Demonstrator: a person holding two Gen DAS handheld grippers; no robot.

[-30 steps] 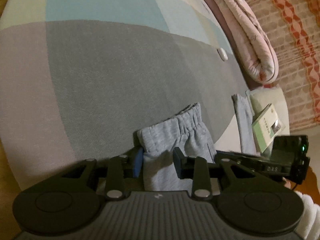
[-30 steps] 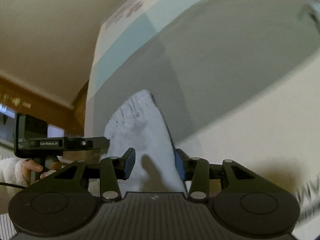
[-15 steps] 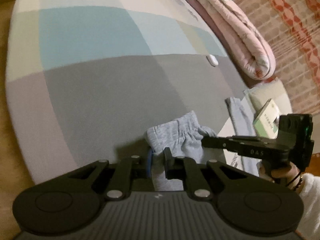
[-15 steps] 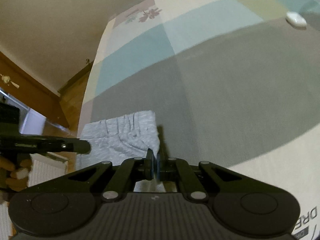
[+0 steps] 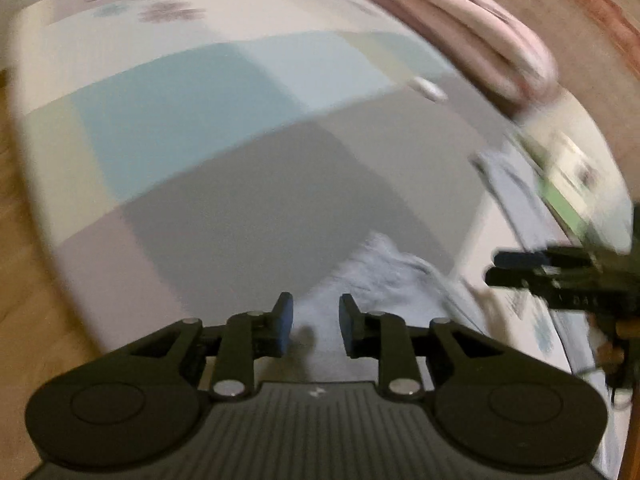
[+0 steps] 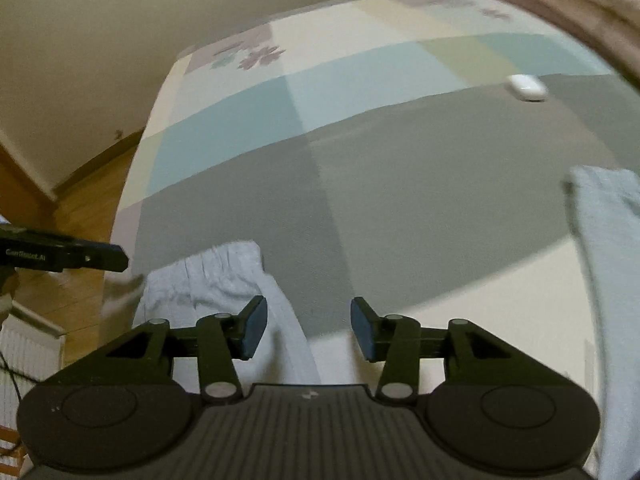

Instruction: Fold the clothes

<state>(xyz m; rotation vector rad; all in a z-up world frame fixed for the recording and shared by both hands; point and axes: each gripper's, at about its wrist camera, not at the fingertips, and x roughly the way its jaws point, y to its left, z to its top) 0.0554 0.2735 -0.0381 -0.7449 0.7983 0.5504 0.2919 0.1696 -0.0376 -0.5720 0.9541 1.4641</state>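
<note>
Light blue-grey sweatpants lie on the patchwork bed. Their gathered waistband (image 6: 208, 276) shows at the lower left of the right wrist view, and one leg (image 6: 612, 264) runs down the right edge. In the blurred left wrist view the waistband (image 5: 380, 276) lies just beyond my left gripper (image 5: 312, 326), which is open and empty. My right gripper (image 6: 306, 328) is open and empty, its left finger over the cloth. The other gripper shows at each view's edge: the right one (image 5: 560, 276), the left one (image 6: 64, 258).
The bedspread (image 6: 400, 168) has grey, blue and cream patches. A small white object (image 6: 526, 87) lies on it further back. A rolled pink quilt (image 5: 460, 24) lies along the far right. A green and white box (image 5: 572, 184) sits at the right. Wooden floor (image 6: 92, 184) lies left of the bed.
Both grippers were shut on the waistband half a second ago and are now open. Both have lifted and pulled back from the cloth, which now lies on the bed.
</note>
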